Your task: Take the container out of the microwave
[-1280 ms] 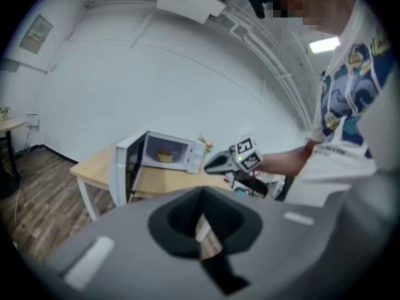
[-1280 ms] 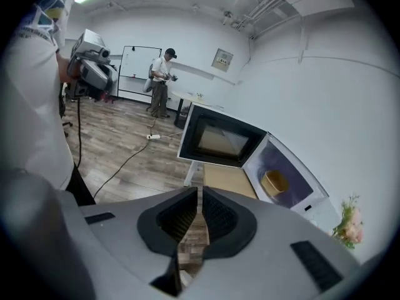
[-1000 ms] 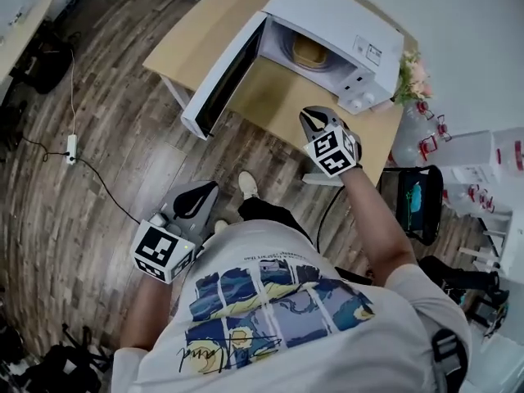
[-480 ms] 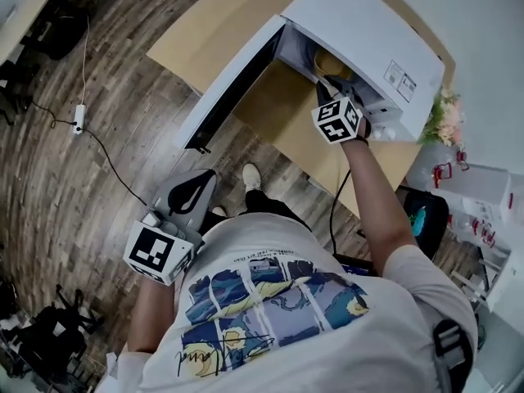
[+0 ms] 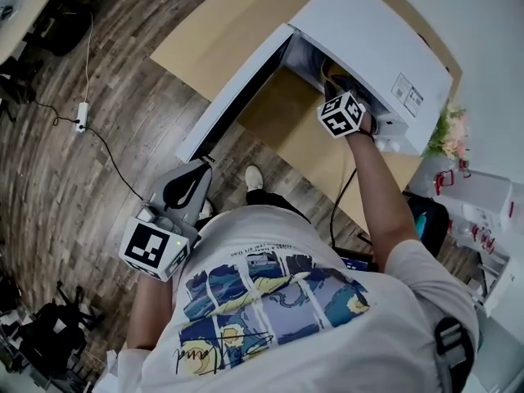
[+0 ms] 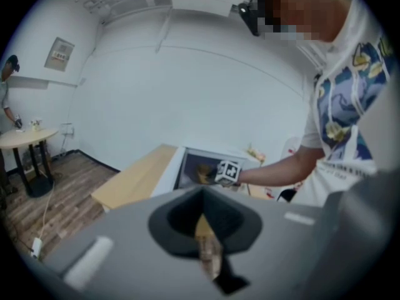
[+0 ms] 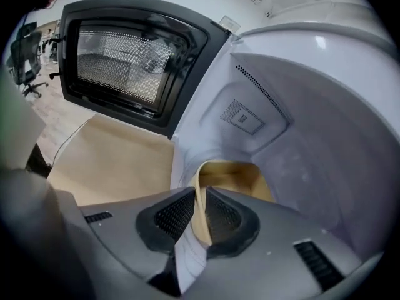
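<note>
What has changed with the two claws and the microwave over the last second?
The right claw moved forward from above the light wooden table into the open white microwave oven. There it took hold of the near wall of the tan plastic container. The left claw stayed low at the person's side, shut and empty. The microwave's door stayed open, and the container is still inside.

Inside the white cavity of the microwave (image 7: 325, 124), the right gripper (image 7: 200, 195) has its jaws pinching the near wall of the tan container (image 7: 234, 174), with the microwave's dark-framed door (image 7: 125, 61) open at left over the worktop (image 7: 112, 161).
</note>
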